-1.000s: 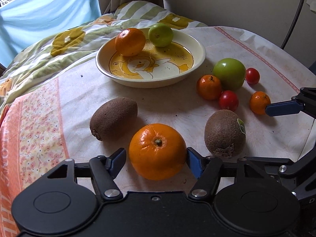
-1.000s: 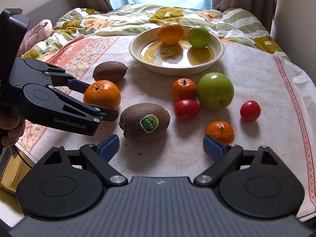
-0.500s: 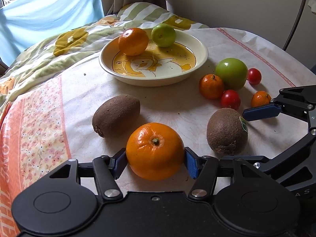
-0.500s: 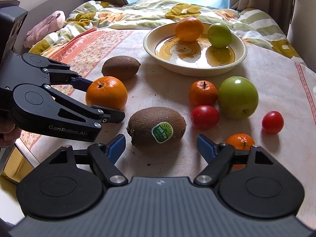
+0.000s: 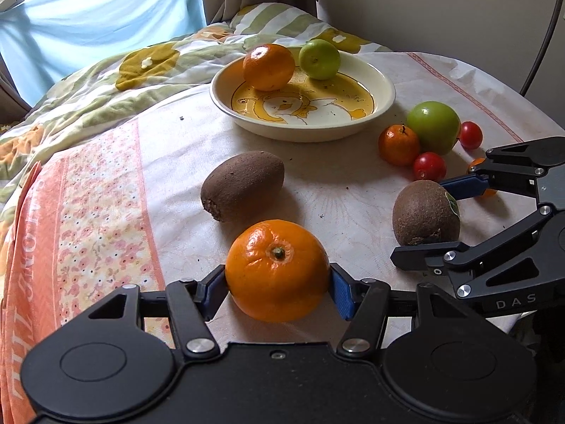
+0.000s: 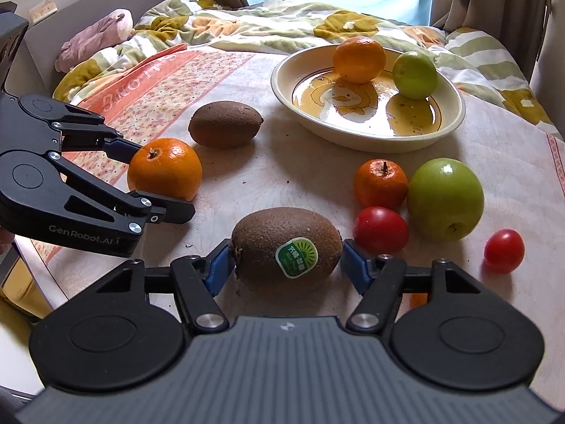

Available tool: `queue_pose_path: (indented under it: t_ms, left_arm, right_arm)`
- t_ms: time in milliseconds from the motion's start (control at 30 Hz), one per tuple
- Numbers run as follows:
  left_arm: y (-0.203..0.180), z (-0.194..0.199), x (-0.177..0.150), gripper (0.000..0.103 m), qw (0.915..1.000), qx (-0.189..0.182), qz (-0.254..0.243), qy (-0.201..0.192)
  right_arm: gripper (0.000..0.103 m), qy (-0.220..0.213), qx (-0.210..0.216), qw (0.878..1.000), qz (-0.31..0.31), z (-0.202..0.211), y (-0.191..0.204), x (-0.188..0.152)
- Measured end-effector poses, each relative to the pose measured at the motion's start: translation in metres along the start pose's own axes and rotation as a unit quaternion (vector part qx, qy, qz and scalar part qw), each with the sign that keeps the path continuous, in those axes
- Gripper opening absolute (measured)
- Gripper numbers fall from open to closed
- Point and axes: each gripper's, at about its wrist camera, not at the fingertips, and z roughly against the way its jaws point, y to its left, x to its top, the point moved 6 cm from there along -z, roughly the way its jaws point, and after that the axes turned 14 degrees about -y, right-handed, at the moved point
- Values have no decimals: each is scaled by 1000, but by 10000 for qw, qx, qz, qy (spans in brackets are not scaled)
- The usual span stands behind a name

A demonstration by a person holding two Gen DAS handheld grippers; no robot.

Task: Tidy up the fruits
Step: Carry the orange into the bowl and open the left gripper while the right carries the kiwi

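Orange and glossy, with a small green stem stub on top, the big orange [image 5: 277, 268] sits on the worktop [image 5: 317, 183] between the blue fingers [image 5: 340, 295] of the left gripper [image 5: 277, 291]. Both pads press against its sides, so the fruit is gripped, and it rests on the cloth at the near edge.

Beside it, the stickered kiwi [image 6: 286, 247], brown and fuzzy with a green and white label facing the camera, lies between the fingers [image 6: 353, 259] of the right gripper [image 6: 286, 263]. Those jaws are closing; the pads stand at the kiwi's two ends, and whether they already press on it cannot be told.

A second kiwi [image 5: 243, 184], without a label, lies just beyond the big orange. Farther back stands a cream dish [image 5: 385, 93] with a yellow cartoon print, holding another orange [image 5: 268, 66] and a small green fruit [image 5: 319, 59], near each other at its far side.

To the right of the dish, a cluster rests on the cloth: a small mandarin [image 6: 380, 179] touching a large green apple [image 6: 445, 198], a red tomato [image 6: 380, 229] just in front of them, and a second tomato [image 6: 504, 250] set apart. A tiny orange fruit [image 5: 475, 166] is half hidden behind the right gripper.

A patterned quilt [image 6: 247, 24] lies bunched beyond the worktop.
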Motion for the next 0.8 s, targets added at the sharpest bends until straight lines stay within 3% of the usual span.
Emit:
queue_pose_path:
  t_ms: [467, 800]
  left_arm:
    - [14, 16, 5, 64, 9996, 100, 157, -194]
    - [24, 51, 37, 64, 9978, 151, 268, -583]
  right_arm:
    - [79, -165, -53, 9997, -155, 8, 7, 10]
    - [79, -396, -285, 9981, -386, 39, 8, 42]
